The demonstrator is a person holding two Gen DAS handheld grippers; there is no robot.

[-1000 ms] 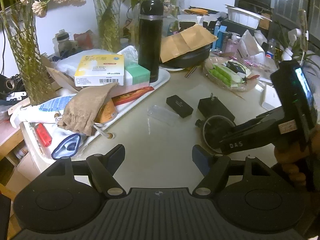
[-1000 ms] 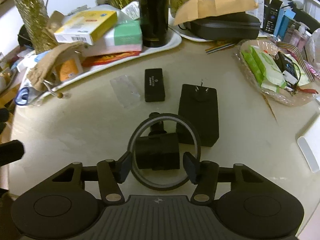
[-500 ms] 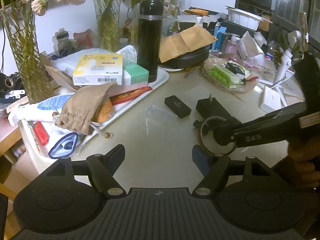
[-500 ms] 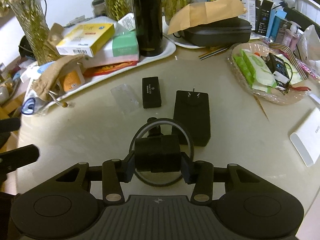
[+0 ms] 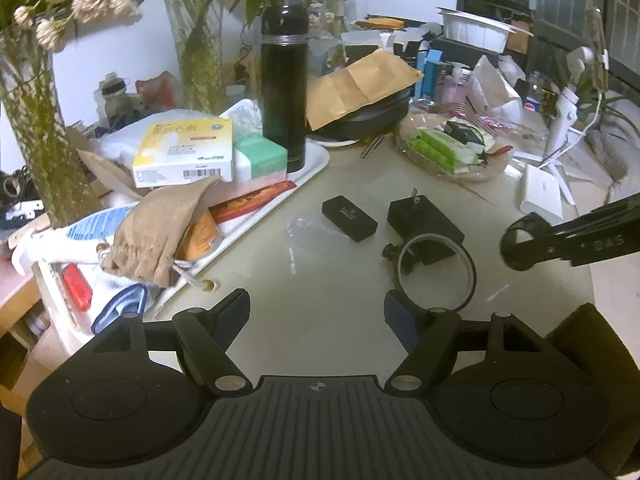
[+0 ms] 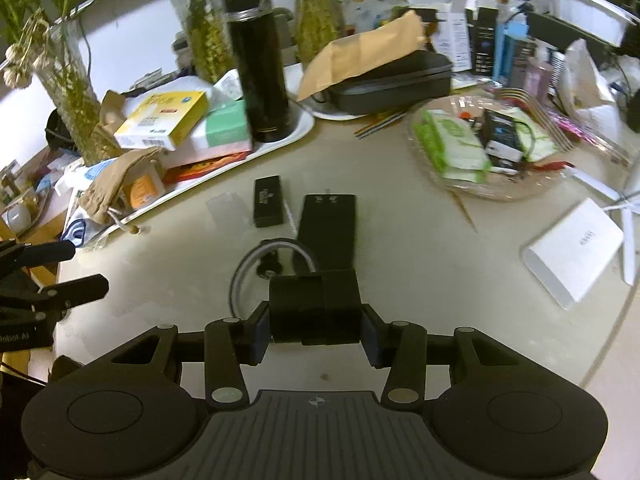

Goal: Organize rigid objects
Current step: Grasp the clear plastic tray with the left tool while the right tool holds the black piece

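1. Two tongs are working over a cluttered pale round counter [image 5: 320, 280].
2. The right tongs [image 6: 316, 326] are gripping a boxy black block [image 6: 314, 308] by its two sides, both pads pressing on it, and are holding it above the counter surface.
3. The left tongs [image 5: 316, 312] are standing released, with nothing between the pads, and are hovering over a bare patch of the counter.
4. A black ring with a small clamp knob [image 5: 436, 272] is lying flat on the counter, just in front of the left tongs; in the right wrist view it is showing partly behind the held block.
5. A flat black power adapter with metal prongs [image 6: 328, 226] is lying just beyond the ring, touching or overlapping its far edge.
6. A small black rectangular case [image 6: 267, 200] is lying beside the adapter, and a clear plastic lid [image 6: 226, 210] is lying next to that.
7. A tall black cylindrical flask [image 6: 258, 60] is standing upright on a white tray [image 5: 308, 172], among boxes and a tan drawstring pouch [image 5: 160, 232].
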